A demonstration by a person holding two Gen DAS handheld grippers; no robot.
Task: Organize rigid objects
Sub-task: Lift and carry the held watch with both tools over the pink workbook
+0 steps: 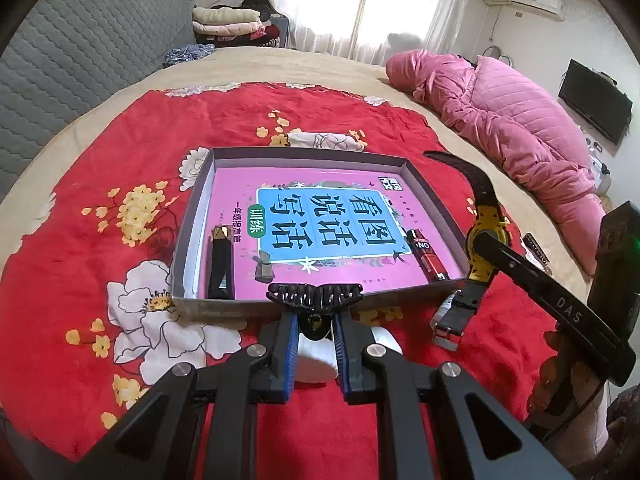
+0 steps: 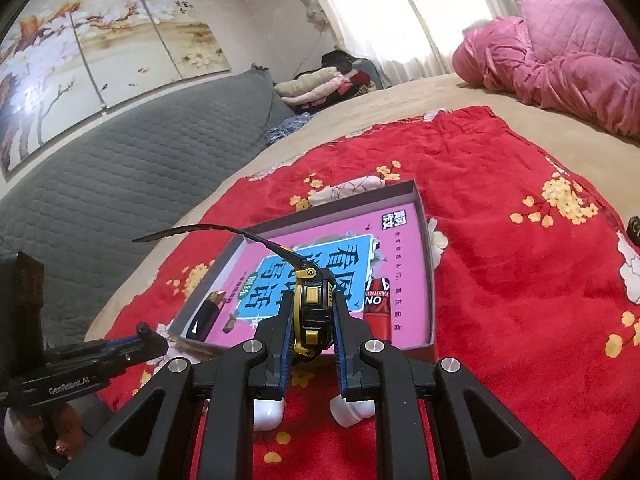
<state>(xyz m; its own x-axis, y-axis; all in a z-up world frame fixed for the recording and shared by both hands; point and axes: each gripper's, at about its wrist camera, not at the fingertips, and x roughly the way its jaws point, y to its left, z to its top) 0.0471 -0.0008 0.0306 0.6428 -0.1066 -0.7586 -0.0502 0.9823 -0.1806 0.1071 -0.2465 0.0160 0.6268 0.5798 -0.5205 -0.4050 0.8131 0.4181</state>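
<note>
Left wrist: left tool (image 1: 315, 314) clenches a clip (image 1: 315, 296) before the tray (image 1: 208, 172); right tool (image 2: 312, 328) grips a watch (image 2: 312, 300) beside it.

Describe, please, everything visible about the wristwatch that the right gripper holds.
The wristwatch has a chunky black and yellow case, seemingly plastic, and a black strap. The right gripper is shut on the case, its blue-padded fingers pressing both sides. One strap end curves up and away, free in the air; the other hangs down. The watch is lifted, near the right front corner of the box, touching nothing else.
</note>
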